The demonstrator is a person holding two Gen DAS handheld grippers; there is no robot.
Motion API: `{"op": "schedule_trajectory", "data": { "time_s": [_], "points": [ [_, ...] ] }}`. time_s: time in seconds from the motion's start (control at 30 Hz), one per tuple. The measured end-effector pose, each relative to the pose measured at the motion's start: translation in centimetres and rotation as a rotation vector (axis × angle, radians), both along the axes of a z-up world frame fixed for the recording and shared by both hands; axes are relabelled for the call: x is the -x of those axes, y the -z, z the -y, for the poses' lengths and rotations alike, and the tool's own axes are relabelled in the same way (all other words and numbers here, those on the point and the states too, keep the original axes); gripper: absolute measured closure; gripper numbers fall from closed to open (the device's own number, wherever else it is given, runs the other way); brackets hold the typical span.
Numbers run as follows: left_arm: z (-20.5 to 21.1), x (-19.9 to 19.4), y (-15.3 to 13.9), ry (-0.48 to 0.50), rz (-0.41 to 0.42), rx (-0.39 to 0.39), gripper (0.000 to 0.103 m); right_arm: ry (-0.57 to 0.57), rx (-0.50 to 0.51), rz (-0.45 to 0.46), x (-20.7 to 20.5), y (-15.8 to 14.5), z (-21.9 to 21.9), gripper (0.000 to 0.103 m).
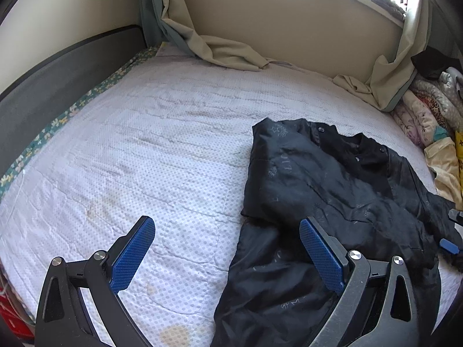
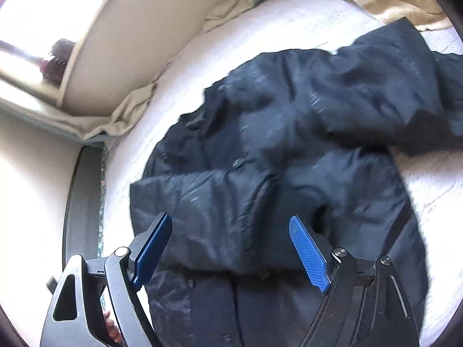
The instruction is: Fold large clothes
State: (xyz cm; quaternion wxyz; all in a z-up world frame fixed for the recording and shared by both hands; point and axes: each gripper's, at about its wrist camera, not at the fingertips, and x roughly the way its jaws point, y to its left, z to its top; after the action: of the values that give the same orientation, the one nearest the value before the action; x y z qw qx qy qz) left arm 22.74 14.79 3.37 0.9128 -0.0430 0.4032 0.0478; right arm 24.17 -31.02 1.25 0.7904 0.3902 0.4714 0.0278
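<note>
A black padded jacket [image 1: 332,179] lies on the bed, collar toward the far wall, with one sleeve laid across its front. My left gripper [image 1: 225,221] hovers open over the jacket's near left edge, its blue pads [image 1: 133,257] wide apart and empty. In the blurred right wrist view the jacket [image 2: 289,133] fills the middle, tilted. My right gripper [image 2: 230,218] stands open above it, with fabric below the pads [image 2: 308,254] but nothing pinched. A blue pad of the right gripper [image 1: 448,245] shows at the jacket's right edge.
The bed has a white dotted cover [image 1: 144,144] and a dark grey side board [image 1: 58,81] on the left. Beige curtains [image 1: 225,49] drape onto the far edge under a window. A pile of patterned bedding [image 1: 428,115] sits at the right.
</note>
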Motion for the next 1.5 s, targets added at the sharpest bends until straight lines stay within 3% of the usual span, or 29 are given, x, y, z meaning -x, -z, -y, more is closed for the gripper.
{"op": "schedule_trajectory", "data": {
  "time_s": [0.27, 0.43, 0.47, 0.53, 0.57, 0.7, 0.87, 1.0, 1.07, 1.17, 1.23, 1.33, 1.4, 1.5],
  "points": [
    [3.3, -3.8, -2.6, 0.11, 0.025, 0.053, 0.002, 0.037, -0.033, -0.068, 0.7, 3.2, 3.1, 0.021],
    [5.0, -4.6, -0.6, 0.139, 0.032, 0.085, 0.002, -0.007, -0.111, -0.169, 0.9, 6.9, 1.3, 0.028],
    [5.2, -4.9, 0.3, 0.137, -0.007, 0.072, 0.003, -0.024, -0.136, -0.181, 0.8, 7.7, 0.6, 0.032],
    [5.5, -5.5, 1.4, 0.151, -0.055, 0.059, 0.006, -0.068, -0.16, -0.171, 0.1, 8.5, -0.7, 0.054],
    [5.4, -5.6, 1.5, 0.147, -0.055, 0.047, 0.007, -0.091, -0.151, -0.158, -0.4, 8.5, -1.2, 0.07],
    [4.8, -5.8, 0.3, 0.119, 0.001, 0.014, 0.007, -0.141, 0.069, -0.081, -2.8, 5.4, -3.0, 0.084],
    [4.3, -6.5, 0.4, 0.098, 0.0, 0.019, 0.007, -0.182, 0.3, 0.182, -6.0, -2.1, -4.4, 0.09],
    [4.6, -7.3, 1.8, 0.098, -0.03, -0.028, 0.007, -0.203, 0.432, 0.31, -6.9, -4.1, -5.1, 0.09],
    [4.9, -8.0, 2.9, 0.099, -0.047, -0.052, 0.007, -0.211, 0.454, 0.32, -7.1, -3.8, -5.1, 0.091],
    [5.1, -9.4, 5.2, 0.09, -0.106, -0.097, 0.008, -0.2, 0.506, 0.227, -8.1, -1.0, -4.8, 0.09],
    [5.2, -10.3, 7.1, 0.08, -0.156, -0.126, 0.01, -0.189, 0.51, 0.113, -9.0, 2.2, -4.2, 0.089],
    [5.2, -10.7, 8.5, 0.071, -0.193, -0.094, 0.01, -0.176, 0.493, -0.002, -9.4, 5.7, -3.3, 0.078],
    [5.3, -10.6, 8.2, 0.072, -0.198, -0.086, 0.01, -0.166, 0.483, -0.034, -9.0, 5.7, -2.9, 0.051],
    [5.8, -10.0, 6.4, 0.074, -0.157, -0.086, 0.011, -0.111, 0.447, -0.025, -8.0, 3.5, -1.6, 0.046]
  ]
}}
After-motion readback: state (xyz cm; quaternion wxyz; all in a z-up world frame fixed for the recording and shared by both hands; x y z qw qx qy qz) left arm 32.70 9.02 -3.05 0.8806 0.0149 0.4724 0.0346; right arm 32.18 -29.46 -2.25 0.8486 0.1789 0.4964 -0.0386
